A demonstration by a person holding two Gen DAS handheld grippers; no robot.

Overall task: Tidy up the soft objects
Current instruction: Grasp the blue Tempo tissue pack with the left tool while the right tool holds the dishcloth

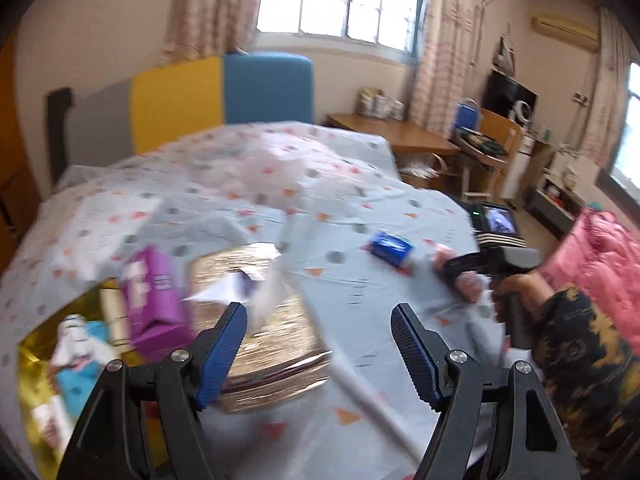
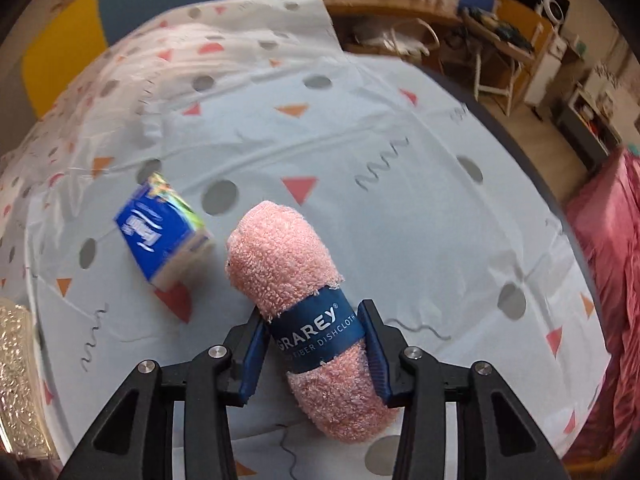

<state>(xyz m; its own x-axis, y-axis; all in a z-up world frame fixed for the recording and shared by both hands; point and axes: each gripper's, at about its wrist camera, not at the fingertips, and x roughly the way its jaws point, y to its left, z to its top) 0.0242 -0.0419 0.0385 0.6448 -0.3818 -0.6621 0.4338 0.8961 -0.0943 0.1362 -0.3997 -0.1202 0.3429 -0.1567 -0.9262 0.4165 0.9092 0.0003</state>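
A pink rolled dishcloth [image 2: 296,292] with a blue paper band lies on the patterned tablecloth [image 2: 400,208]. My right gripper [image 2: 314,348] is shut on it, with a blue pad pressed against each side of the band. A blue tissue pack [image 2: 164,232] lies just left of the roll. In the left wrist view my left gripper [image 1: 320,344] hangs open and empty over the table beside a gold lid [image 1: 264,344]. Left of the lid is an open gold box [image 1: 28,364] holding a purple pack [image 1: 154,300] and other soft packs. The right gripper [image 1: 456,280] and the tissue pack [image 1: 390,248] show further right.
A person's hand and dark patterned sleeve [image 1: 568,344] hold the right gripper. A pink quilt [image 2: 616,264] lies past the table's right edge. Blue and yellow chair backs [image 1: 268,88] stand behind the table, with a wooden desk [image 1: 396,136] beyond.
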